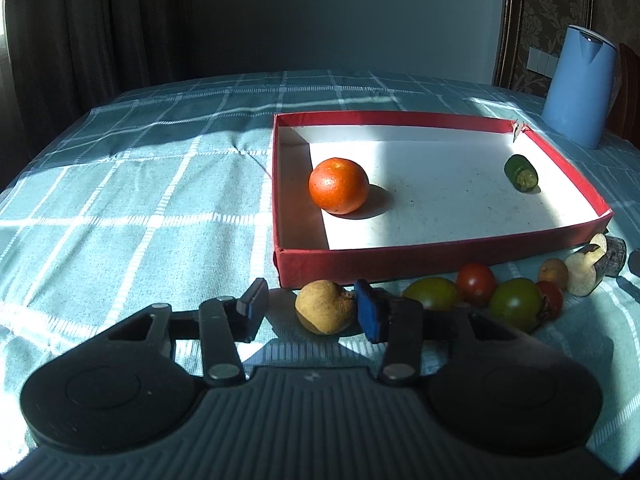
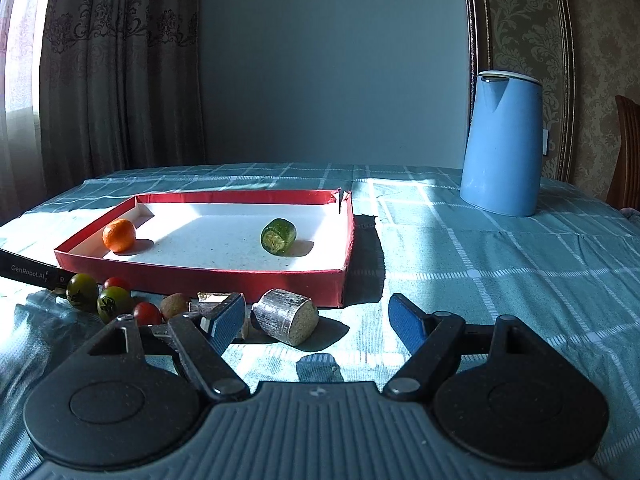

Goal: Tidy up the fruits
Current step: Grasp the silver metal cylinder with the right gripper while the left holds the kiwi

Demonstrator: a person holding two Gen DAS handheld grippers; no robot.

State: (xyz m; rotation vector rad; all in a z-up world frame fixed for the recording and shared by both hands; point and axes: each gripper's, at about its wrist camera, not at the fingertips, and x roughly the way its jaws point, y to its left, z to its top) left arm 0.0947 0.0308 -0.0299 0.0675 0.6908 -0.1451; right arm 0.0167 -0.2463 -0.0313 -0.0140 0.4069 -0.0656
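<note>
While only the orange [image 1: 338, 185] and a green piece [image 1: 521, 173] lay in the red box [image 1: 440, 256], both tools, the left tool [image 1: 310, 308] and the right tool [image 2: 318, 320], gaped empty, with the row of fruit [image 1: 472, 292] along the box front seemingly left to sort.

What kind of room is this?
Probably a dining room at home: a table under a teal checked tablecloth, a tall blue plastic kettle, long patterned curtains and a wooden chair at the edge.
</note>
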